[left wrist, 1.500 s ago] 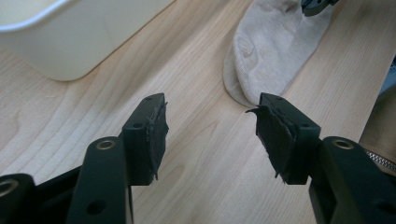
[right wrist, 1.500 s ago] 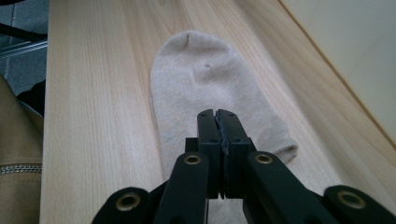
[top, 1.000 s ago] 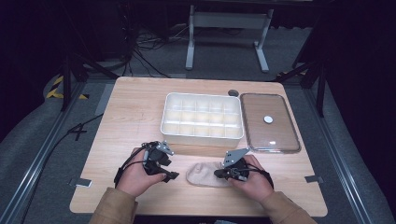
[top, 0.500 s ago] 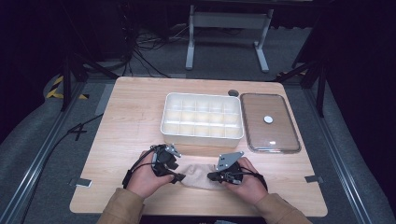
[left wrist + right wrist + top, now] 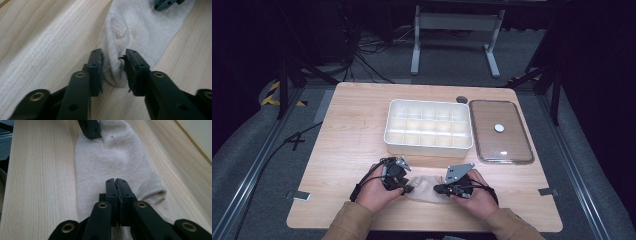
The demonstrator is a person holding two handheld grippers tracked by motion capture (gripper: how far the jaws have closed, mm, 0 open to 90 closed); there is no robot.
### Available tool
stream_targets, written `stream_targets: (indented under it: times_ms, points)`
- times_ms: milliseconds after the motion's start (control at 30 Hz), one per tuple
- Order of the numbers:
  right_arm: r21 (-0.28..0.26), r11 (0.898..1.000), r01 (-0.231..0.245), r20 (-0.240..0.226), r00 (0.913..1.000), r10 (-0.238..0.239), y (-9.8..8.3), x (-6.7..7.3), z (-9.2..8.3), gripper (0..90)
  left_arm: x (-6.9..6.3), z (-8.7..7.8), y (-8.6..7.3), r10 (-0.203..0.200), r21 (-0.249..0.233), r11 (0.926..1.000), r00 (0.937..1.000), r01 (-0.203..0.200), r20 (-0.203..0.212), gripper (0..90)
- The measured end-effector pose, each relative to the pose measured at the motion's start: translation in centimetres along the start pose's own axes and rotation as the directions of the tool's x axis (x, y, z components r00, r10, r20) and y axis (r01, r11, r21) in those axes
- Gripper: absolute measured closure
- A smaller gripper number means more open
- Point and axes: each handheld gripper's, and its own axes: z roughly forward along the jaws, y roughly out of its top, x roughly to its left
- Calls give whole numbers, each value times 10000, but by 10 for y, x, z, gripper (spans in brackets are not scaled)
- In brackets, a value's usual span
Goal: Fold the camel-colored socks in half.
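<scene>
High view: one beige sock (image 5: pixel 426 181) lies flat on the desk (image 5: pixel 352 125) at the near edge, between the two grippers. The left gripper (image 5: pixel 404 186) sits at the sock's left end and the right gripper (image 5: pixel 438 188) at its right end, each held in one hand. Beyond the fingers stand one white compartment tray (image 5: pixel 428 145) and, to its right, one clear lid (image 5: pixel 501 131) with a white knob. Finger gaps are too small to read from here.

Left gripper view: the sock (image 5: pixel 140 27) runs away from the fingers (image 5: pixel 96 70), and its near rounded end bunches up between them. The left gripper (image 5: pixel 113 66) has just been closing; the gap is narrow, both pads against the fold of fabric. The tip of the other gripper rests on the sock's far end at the top edge.

Right gripper view: the right gripper (image 5: pixel 116 181) has its fingers (image 5: pixel 111 192) closed tight together, a thin layer of sock (image 5: pixel 107 157) pinched at the cuff end. The sock stretches ahead of the fingers to the other gripper's finger at the far end.
</scene>
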Motion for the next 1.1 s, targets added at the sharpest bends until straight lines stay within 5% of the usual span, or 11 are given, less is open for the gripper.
stream_targets:
  times_ms: [267,467,733,1100]
  points:
    - [-240,9997,-8,83,10000,10,-2,-1,-12,849,-4,-1,0,261,113,9996,9996,-260,-114,832]
    - [29,9962,-873,188,9960,872,-11,-9,-43,880,-2,-12,1,101,290,9995,9999,-98,-111,832]
    - [857,9908,-1051,307,9942,1028,-18,-8,-34,891,-3,-28,4,-51,336,9994,10000,50,31,829]
    - [422,9950,-906,313,9955,893,-18,0,-23,893,-12,-38,16,-99,-715,9974,9999,109,140,758]
